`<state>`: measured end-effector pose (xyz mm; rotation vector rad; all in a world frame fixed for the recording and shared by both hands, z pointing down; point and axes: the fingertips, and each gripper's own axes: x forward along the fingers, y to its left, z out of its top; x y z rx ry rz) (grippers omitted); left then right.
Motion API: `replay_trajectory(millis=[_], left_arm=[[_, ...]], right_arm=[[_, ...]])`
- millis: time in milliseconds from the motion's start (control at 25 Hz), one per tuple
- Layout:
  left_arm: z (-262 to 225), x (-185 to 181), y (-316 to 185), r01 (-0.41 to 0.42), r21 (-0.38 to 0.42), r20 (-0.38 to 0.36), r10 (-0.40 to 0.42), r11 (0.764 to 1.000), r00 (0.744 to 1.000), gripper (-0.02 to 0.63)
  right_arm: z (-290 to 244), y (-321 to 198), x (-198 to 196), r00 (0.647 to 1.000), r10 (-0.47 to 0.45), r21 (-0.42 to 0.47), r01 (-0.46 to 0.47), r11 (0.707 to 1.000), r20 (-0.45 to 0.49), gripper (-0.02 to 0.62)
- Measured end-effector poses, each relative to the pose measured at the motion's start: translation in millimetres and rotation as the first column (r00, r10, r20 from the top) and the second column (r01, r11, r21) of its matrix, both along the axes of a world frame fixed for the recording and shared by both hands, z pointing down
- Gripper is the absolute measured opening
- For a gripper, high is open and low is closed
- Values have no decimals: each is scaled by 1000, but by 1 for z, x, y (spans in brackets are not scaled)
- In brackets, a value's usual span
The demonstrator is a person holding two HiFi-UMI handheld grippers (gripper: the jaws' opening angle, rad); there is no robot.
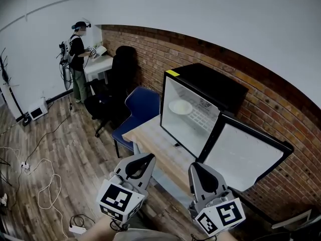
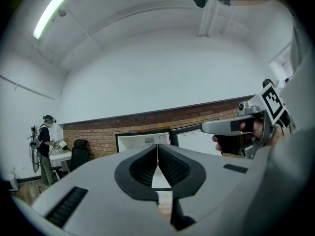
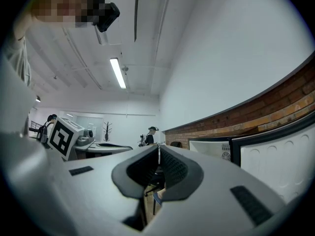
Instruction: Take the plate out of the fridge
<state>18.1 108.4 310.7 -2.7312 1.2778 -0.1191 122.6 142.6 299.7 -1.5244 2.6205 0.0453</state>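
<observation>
**The plate is not out yet, and no gripper is near it.**

The fridge (image 1: pixel 213 84) stands on the far end of the desk (image 1: pixel 150 134). Its door (image 1: pixel 243 157) hangs wide open to the right, so the opening part looks done. The plate (image 1: pixel 180 106) sits inside on the wire shelf (image 1: pixel 202 118), in the upper part of the fridge. It is white, round and shallow, and it looks empty. The left gripper (image 1: pixel 145 159) and the right gripper (image 1: pixel 197 170) hang at the near edge of the desk, well apart from the plate. The fingers of both are pressed together with nothing between them. What is left is to reach in, grab the plate and bring it out.
</observation>
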Motion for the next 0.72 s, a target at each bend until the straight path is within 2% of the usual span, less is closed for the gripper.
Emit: replay_trajectory(millis=[320,720], left_arm=[[2,-13,-36,-19,-25,-17,18,1000,1000,20],[14,-26,-110,-47,-67,-20,46,997,999,20]], right_arm=[[4,-41,-17,1000,-4,-18,4,1000,5,32],[21,-116,-29,1000,22,-76,-21,997,15,32]])
